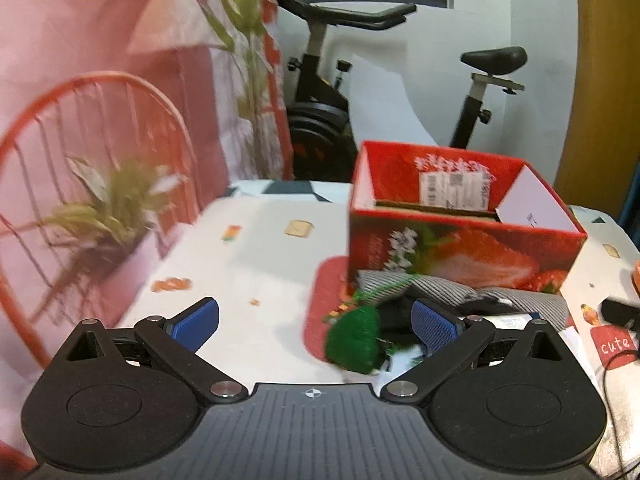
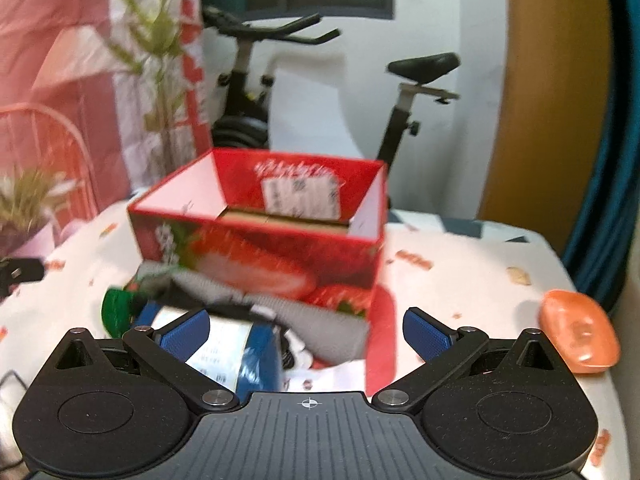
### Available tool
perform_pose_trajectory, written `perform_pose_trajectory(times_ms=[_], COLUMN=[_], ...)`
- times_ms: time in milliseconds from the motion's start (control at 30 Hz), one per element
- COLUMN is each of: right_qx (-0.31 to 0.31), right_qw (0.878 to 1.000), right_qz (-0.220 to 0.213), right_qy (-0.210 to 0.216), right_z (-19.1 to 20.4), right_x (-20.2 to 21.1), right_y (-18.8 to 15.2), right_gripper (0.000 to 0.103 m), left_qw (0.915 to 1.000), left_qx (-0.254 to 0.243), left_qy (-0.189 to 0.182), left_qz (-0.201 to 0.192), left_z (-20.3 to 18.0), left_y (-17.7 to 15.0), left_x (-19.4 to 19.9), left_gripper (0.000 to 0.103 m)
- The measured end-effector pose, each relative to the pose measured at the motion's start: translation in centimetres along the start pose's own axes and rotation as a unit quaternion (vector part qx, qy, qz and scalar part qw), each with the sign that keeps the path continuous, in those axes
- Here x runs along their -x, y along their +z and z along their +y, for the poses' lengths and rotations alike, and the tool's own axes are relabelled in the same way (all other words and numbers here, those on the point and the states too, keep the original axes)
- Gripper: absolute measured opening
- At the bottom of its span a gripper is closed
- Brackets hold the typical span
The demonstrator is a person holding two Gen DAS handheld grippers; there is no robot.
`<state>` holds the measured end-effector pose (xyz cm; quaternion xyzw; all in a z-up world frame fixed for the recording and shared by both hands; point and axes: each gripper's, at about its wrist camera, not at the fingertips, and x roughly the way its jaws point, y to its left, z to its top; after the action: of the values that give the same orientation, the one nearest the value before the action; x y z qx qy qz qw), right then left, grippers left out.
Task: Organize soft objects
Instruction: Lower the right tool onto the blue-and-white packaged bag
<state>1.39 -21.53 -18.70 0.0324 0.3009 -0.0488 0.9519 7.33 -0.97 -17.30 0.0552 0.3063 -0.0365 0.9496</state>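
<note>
We see the left gripper point(image 1: 316, 326) with its blue pads spread wide apart and nothing between them; it hangs above the white patterned tablecloth point(image 1: 256, 264). Its right pad point(image 1: 434, 326) sits in front of the pile of soft things, just beside a fuzzy green item point(image 1: 354, 338). The right gripper point(image 2: 306, 332) is likewise spread wide and empty, and between its fingers we look straight at the same pile.

That pile lies on a red mat point(image 1: 324, 292) against the front wall of the open red strawberry-printed box point(image 1: 460, 248). In it we make out grey striped fabric point(image 1: 436, 286), something black point(image 1: 486, 304), and, in the right wrist view, a blue-and-white packet point(image 2: 232, 354) just behind the left pad point(image 2: 186, 332). We cannot tell from the blur exactly what each piece is.

Inside the box we see a labelled package point(image 1: 454, 186) leaning at the back wall.

Farther out, an orange object point(image 2: 578, 330) rests near the table's right edge, well apart from the pile. A potted plant point(image 1: 116, 204) stands at the left before a red wire chair back point(image 1: 100, 120), and an exercise bike point(image 1: 320, 112) stands behind the table.
</note>
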Motion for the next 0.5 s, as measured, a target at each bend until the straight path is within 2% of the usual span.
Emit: perform_pose_trajectory(times_ms=[100, 267, 400, 500], right_qx=[0.010, 0.017, 0.016, 0.017], right_qw=[1.000, 0.998, 0.996, 0.996], right_qz=[0.010, 0.049, 0.068, 0.076], right_qy=[0.019, 0.042, 0.049, 0.054], right_z=[0.6, 0.8, 1.1, 1.3], right_x=[-1.6, -4.4, -6.2, -7.2], right_y=[-1.9, -4.1, -5.4, -6.3], right_gripper=[0.102, 0.098, 0.098, 0.098], left_qw=[0.9998, 0.9984, 0.9969, 0.9968], left_qx=[-0.017, -0.046, -0.051, -0.051], left_qy=[-0.001, -0.031, -0.057, -0.059], left_qz=[-0.006, 0.009, 0.014, 0.019], left_z=[-1.8, -4.4, -4.9, -4.9], left_y=[-1.7, -4.5, -6.2, -6.9], left_x=[-1.7, -4.1, -5.7, -7.1], left_gripper=[0.103, 0.103, 0.103, 0.103])
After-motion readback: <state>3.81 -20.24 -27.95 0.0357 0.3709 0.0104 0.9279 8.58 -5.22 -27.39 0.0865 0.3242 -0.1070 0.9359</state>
